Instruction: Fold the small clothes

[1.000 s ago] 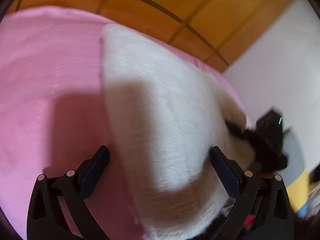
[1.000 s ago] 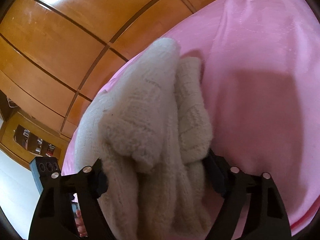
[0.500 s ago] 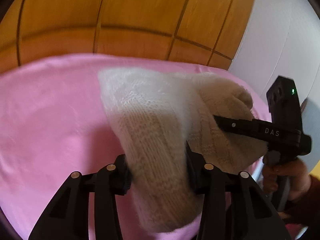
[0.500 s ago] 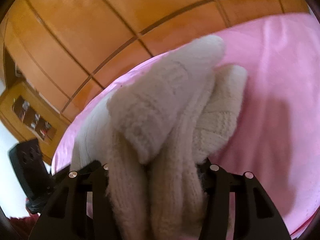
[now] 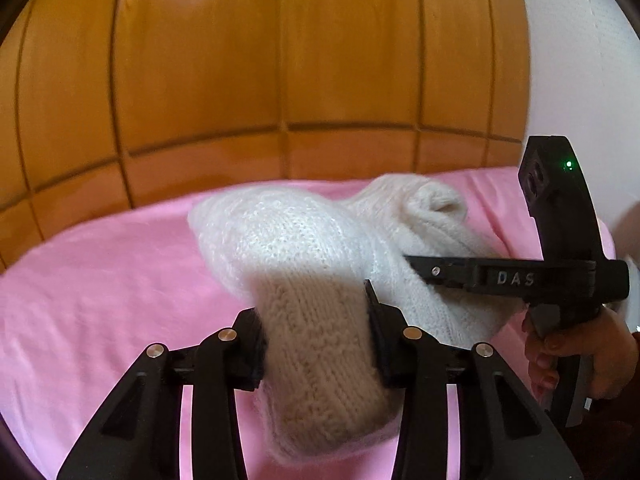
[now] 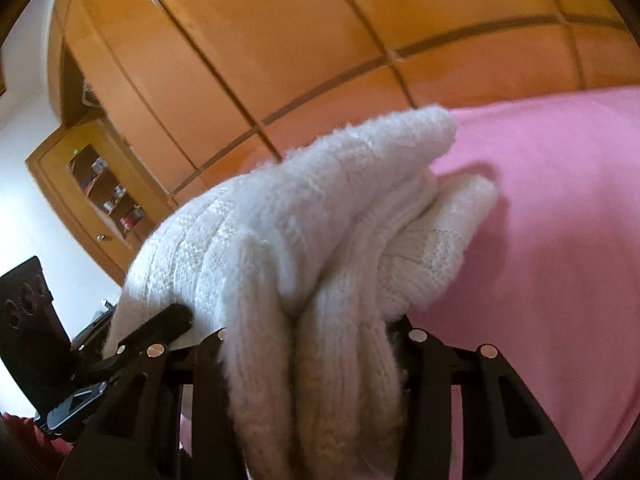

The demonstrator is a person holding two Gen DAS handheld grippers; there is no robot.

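Sweater (image 5: 304, 240), cream knit, bunched over pink bed (image 5: 100, 280); left claw (image 5: 316, 344) just closed, clamped on its 6 o'clock fold; right claw (image 6: 316, 344), likewise just closed, clamps another fold.

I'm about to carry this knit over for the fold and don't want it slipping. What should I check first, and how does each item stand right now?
1. Left gripper pinches the cream-white knitted garment: ok; its jaws have just been closing and now press the knit on both sides.
2. Right gripper pinches it too: ok; its jaws have just been closing, with bunched knit between them.
3. The two grips sit on separate parts: ok.
4. Garment lifted clear of the pink bedsheet: cannot tell; the underside is hidden.
5. Garment flat, not bunched: not ok; it hangs in thick rolls.
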